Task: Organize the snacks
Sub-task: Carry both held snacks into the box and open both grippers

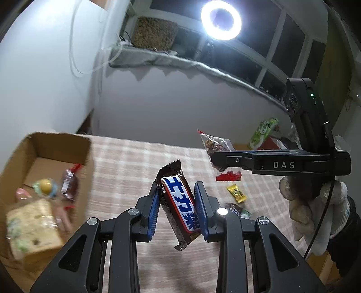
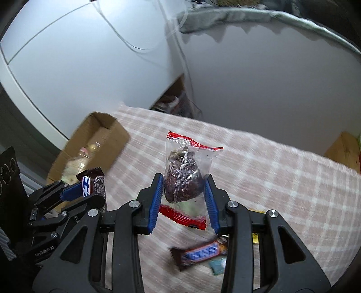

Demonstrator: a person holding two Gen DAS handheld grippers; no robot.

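Observation:
My left gripper (image 1: 178, 191) is shut on a brown Snickers bar (image 1: 179, 207) and holds it above the checked tablecloth (image 1: 135, 162), right of the open cardboard box (image 1: 56, 139). The box holds several snacks, among them a wrapped cake (image 1: 31, 227). My right gripper (image 2: 183, 182) is shut on a clear red-edged bag with a dark snack (image 2: 182, 180), held above the cloth. In the left wrist view it (image 1: 220, 161) is at the right with the bag (image 1: 216, 144). In the right wrist view the left gripper (image 2: 79, 189) is at the left with its bar (image 2: 90, 180), near the box (image 2: 101, 139).
Loose snacks lie on the cloth: a yellow candy (image 1: 236, 192) and a dark wrapped one (image 1: 237, 208), a second Snickers bar (image 2: 198, 253). A green packet (image 1: 262, 131) stands at the far right. A ring light (image 1: 221, 20) shines above a window ledge.

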